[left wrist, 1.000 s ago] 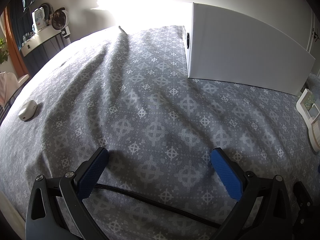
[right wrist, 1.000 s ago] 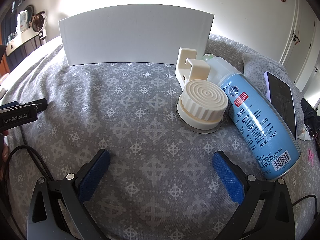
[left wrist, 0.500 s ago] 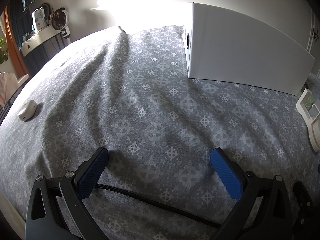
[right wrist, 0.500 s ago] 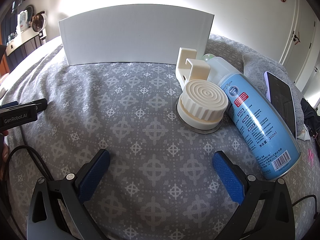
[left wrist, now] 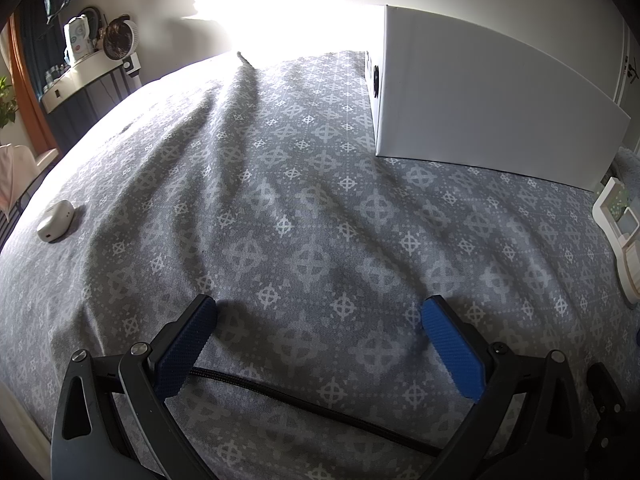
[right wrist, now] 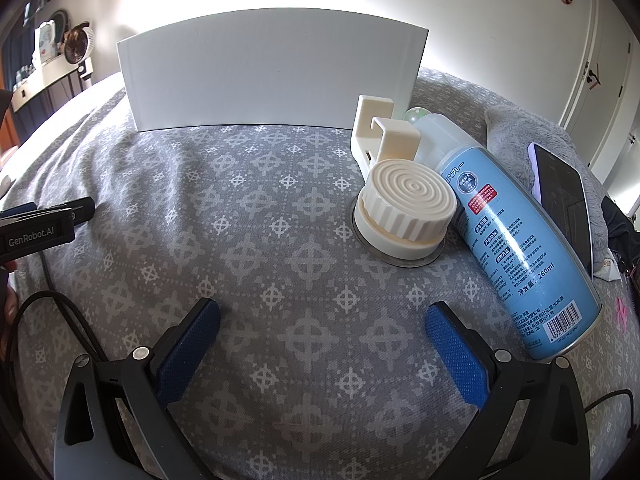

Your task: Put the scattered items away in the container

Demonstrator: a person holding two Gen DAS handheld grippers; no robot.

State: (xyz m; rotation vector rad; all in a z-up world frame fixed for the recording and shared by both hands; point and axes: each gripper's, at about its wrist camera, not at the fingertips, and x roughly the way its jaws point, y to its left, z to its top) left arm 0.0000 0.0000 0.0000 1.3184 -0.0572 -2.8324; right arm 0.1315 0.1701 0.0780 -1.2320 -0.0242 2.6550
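white box (right wrist: pixel 276 80) upright | cream ribbed dial holder (right wrist: pixel 404 204) beside | blue spray can (right wrist: pixel 516 236) lying, touching it

A grey bedspread (left wrist: pixel 304 208) with a pale cross-and-circle pattern fills both views, creased into long folds. At twelve o'clock in the left wrist view, hard white light (left wrist: pixel 288 12) floods in and washes out the wall. At ten o'clock stands a white shelf (left wrist: pixel 86 76) carrying a small fan (left wrist: pixel 120 38). At two o'clock in the right wrist view is a white door (right wrist: pixel 600 80).
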